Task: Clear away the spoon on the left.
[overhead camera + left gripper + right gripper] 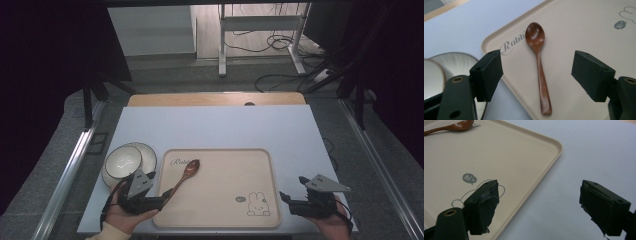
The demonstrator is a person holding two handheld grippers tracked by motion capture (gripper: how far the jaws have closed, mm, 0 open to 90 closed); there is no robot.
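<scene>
A brown wooden spoon (184, 177) (540, 66) lies on the beige tray (225, 165) (579, 27), bowl end by the printed word, handle toward the tray's near left corner. My left gripper (161, 199) (536, 75) is open at that corner, its jaws standing on either side of the spoon's handle without touching it. My right gripper (292, 190) (537, 206) is open with nothing between its jaws, just right of the tray's right edge (531, 190), low over the white tabletop. The spoon's bowl (461, 125) lies far off in the right gripper view.
A white bowl (122, 161) sits on a plate (145, 152) (456, 60) on the table left of the tray. A rabbit drawing (258, 205) and a "hi" bubble (469, 178) mark the tray's near right. White tabletop (225, 127) stretches behind the tray.
</scene>
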